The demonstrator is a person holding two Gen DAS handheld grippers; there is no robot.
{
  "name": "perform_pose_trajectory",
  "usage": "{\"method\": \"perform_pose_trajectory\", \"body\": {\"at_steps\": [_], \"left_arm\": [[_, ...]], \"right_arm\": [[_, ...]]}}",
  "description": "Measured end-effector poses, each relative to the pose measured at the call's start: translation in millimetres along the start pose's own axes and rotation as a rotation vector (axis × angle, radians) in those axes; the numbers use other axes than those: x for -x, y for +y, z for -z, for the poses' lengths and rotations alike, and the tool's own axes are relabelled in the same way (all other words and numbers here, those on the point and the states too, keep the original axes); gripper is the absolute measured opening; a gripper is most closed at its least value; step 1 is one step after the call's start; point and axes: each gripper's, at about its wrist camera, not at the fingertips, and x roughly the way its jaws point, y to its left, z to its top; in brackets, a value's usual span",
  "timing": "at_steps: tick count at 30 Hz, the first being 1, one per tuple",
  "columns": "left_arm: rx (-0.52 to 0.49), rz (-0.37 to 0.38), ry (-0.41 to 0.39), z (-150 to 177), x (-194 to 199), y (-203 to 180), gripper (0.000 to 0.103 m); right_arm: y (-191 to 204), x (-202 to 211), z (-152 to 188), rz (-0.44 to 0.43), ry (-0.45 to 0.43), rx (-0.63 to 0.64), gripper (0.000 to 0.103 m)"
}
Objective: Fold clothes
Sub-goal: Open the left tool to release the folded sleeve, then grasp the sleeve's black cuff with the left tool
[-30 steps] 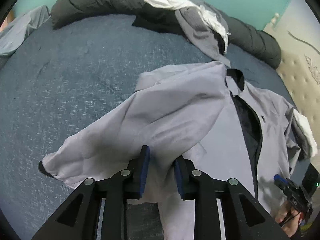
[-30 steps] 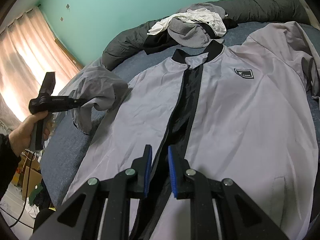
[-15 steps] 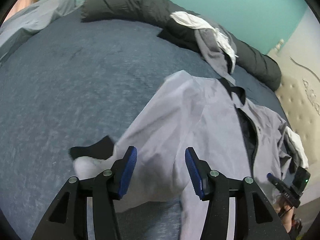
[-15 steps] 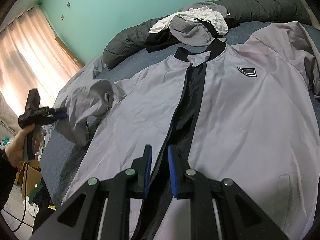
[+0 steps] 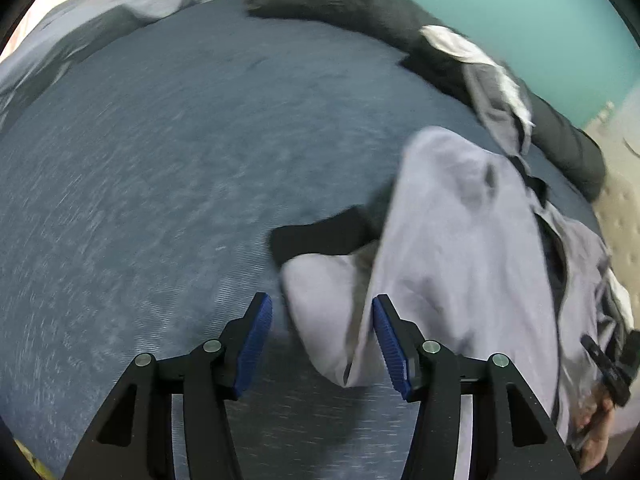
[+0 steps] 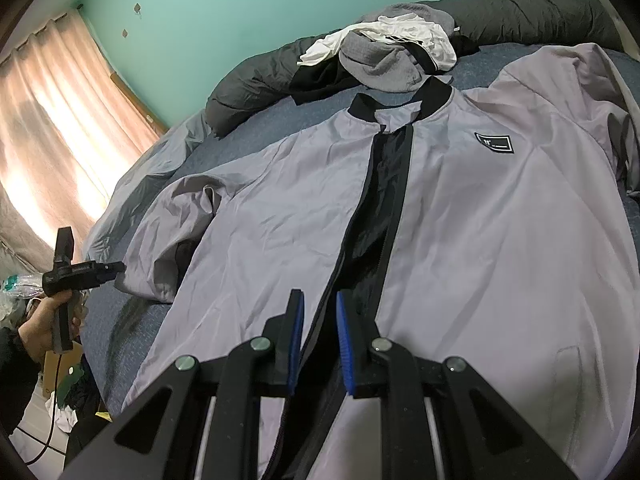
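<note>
Grey jacket (image 6: pixel 460 240) lay front-up and spread across the blue bed (image 5: pixel 160 180), its black collar (image 6: pixel 400 100) toward the far side and its zip open, showing a dark lining down the middle. A black patch (image 6: pixel 493 143) sat on one chest panel. One sleeve (image 5: pixel 320 308) lay bunched beside the body of the garment, its black cuff (image 5: pixel 320 234) resting on the bedcover.

Left tongs (image 5: pixel 322 340) stood open above that sleeve; the jaws had just been opening, and the grey cloth lay between the blue pads (image 5: pixel 256 336) without either one pressing on it. In the right wrist view the same tool (image 6: pixel 80 276) appeared at the bed's edge in the person's hand (image 6: pixel 44 320), its tip just beside the sleeve end.

Right tongs (image 6: pixel 318 340) were nearly closed, with only a narrow gap between the pads. They hung over the lower part of the open zip, but whether they pinched the fabric could not be told from this angle.

Beyond the collar sat a heap of clothes (image 6: pixel 392 52), grey, white and black, leaning on a long dark bolster (image 6: pixel 256 80) that ran along the far edge of the bed. A teal wall (image 6: pixel 240 8) rose behind it, and pale curtains (image 6: pixel 52 140) glowed at one side.
</note>
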Motion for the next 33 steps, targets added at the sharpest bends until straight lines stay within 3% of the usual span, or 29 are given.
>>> {"method": "perform_pose_trajectory", "body": {"at_steps": [3,12,14,18,19,21,22,26,28,33], "left_arm": [[0.042,-0.023,0.019,-1,-12,14,0.058],[0.185,-0.032,-0.039,-10,-18,40,0.058],[0.173,-0.052,-0.014,-10,-25,42,0.058],[0.175,-0.013,0.012,-10,-36,39,0.057],[0.176,0.0,0.02,-10,-39,37,0.053],[0.169,0.025,0.043,-10,-45,31,0.018],[0.173,0.042,0.052,-9,-46,29,0.012],[0.174,0.057,0.037,-15,-32,25,0.001],[0.174,0.047,0.014,-20,-16,25,0.001],[0.197,-0.067,-0.042,-36,32,41,0.001]], "right_arm": [[1,-1,0,0.001,0.003,0.004,0.016],[-3,-1,-1,0.006,0.0,-0.004,0.016],[-2,0,0,0.006,0.0,-0.002,0.016],[0,-1,1,0.007,0.002,0.002,0.016],[1,-2,1,0.007,0.003,0.002,0.016],[1,-2,1,0.007,0.004,0.002,0.016],[1,-2,1,0.007,0.004,0.002,0.016],[1,-1,0,0.003,0.003,-0.003,0.016],[1,0,0,0.001,0.0,-0.005,0.016],[3,3,-2,-0.006,-0.009,-0.007,0.016]]}}
